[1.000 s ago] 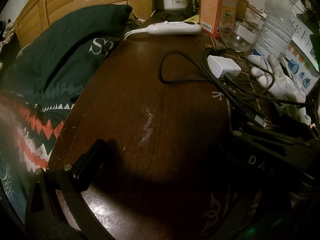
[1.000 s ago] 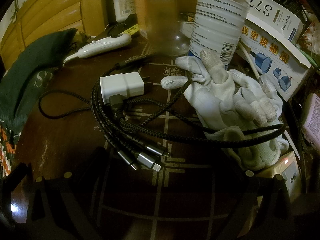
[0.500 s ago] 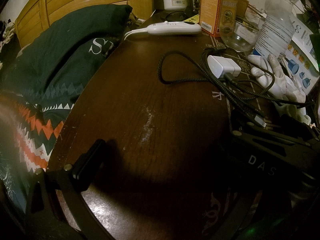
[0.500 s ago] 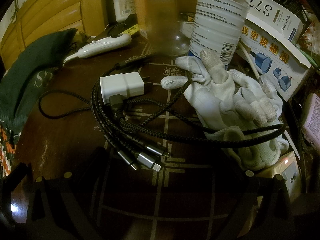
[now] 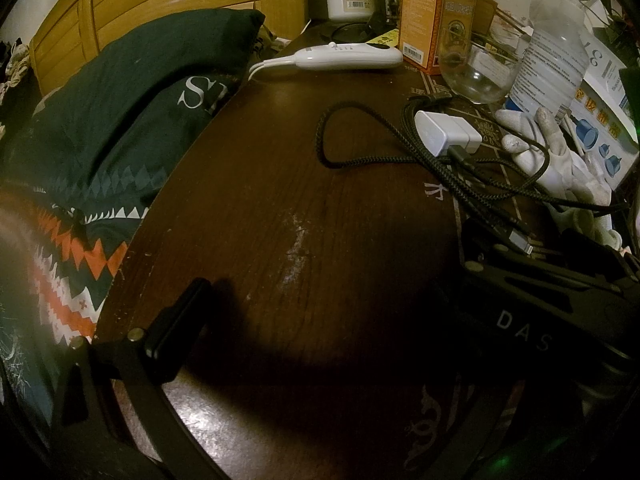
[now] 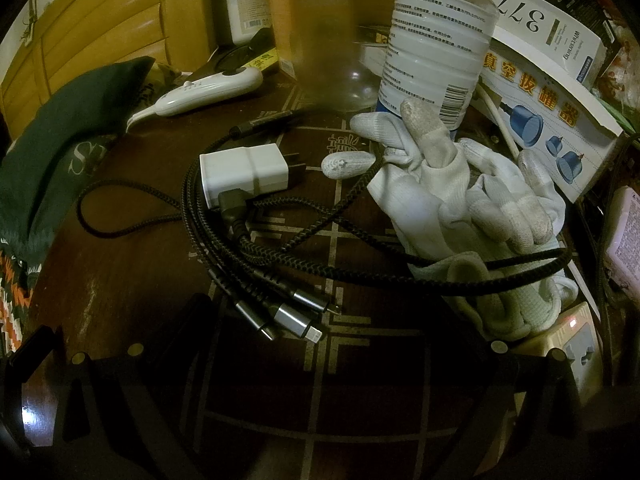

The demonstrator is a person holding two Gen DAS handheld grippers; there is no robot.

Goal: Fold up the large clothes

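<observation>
A dark green garment [image 5: 132,92] with white letters lies on a patterned bedspread [image 5: 72,248] left of a dark wooden table [image 5: 320,208]; it also shows in the right wrist view [image 6: 60,128]. My left gripper [image 5: 332,312] rests low over the table, jaws wide apart, nothing between them; its left finger [image 5: 176,320] is lit. My right gripper [image 6: 316,356] rests on the table too, open and empty, with its dark body at the right of the left wrist view [image 5: 540,312].
The table holds a white charger with braided cables [image 6: 248,176], white gloves [image 6: 460,200], a plastic bottle [image 6: 436,40], a glass [image 5: 476,72], a white handset [image 5: 340,58], boxes [image 6: 552,92] and a power strip [image 6: 576,344]. A wooden headboard [image 5: 160,0] stands behind.
</observation>
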